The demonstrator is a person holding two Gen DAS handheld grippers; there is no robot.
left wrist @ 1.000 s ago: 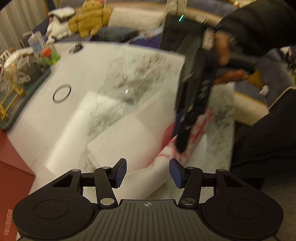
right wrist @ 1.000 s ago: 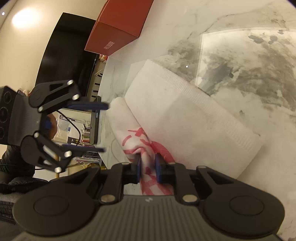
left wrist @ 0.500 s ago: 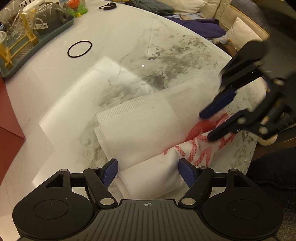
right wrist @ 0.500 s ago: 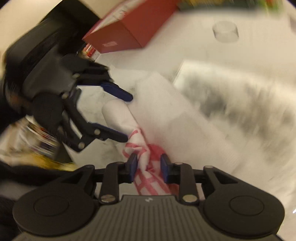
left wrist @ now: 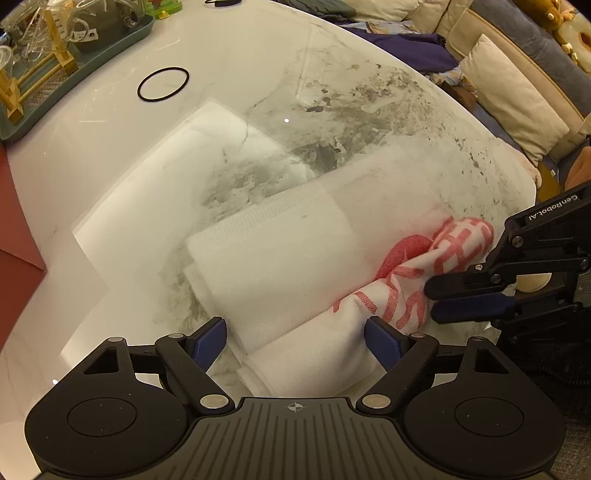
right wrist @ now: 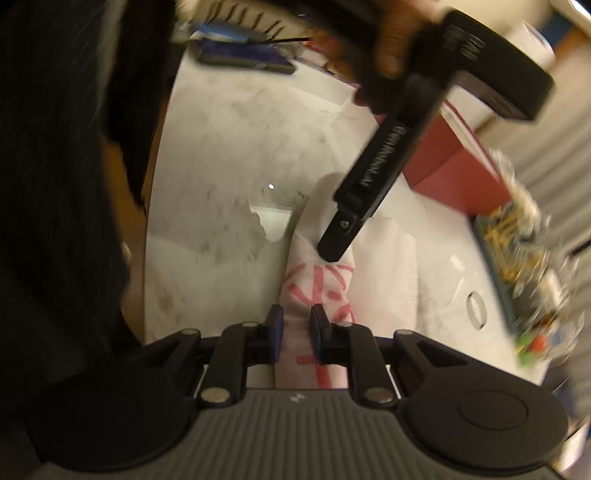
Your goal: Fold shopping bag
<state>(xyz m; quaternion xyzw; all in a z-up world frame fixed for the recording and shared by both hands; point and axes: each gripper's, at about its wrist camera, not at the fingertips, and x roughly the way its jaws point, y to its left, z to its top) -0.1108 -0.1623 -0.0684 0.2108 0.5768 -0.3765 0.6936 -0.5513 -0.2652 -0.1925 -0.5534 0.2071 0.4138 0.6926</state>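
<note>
A white shopping bag (left wrist: 295, 258) with red print lies folded and partly rolled on the marble table (left wrist: 221, 55). My left gripper (left wrist: 295, 339) points steeply down over the near end of the roll. Its jaws are opening, and the roll lies between the blue pads (left wrist: 212, 338) without being squeezed. My right gripper (left wrist: 430, 299) comes in from the right, its jaws closing on the bunched red-printed end (left wrist: 454, 243). In the right wrist view the printed fabric (right wrist: 314, 284) fills the gap of the right gripper (right wrist: 297, 332), and the left gripper (right wrist: 334, 249) hangs over the roll.
A dark red box (left wrist: 14, 206) stands at the left table edge. A green tray (left wrist: 122, 35) of glassware sits at the back left, with a black ring (left wrist: 162, 84) near it. Sofa cushions (left wrist: 517, 99) lie beyond the far edge. A dark sleeve (right wrist: 55, 184) fills the left of the right wrist view.
My left jaws have spread much wider around the rolled end. My right gripper has rolled and swung round along the roll, still holding the printed end.
</note>
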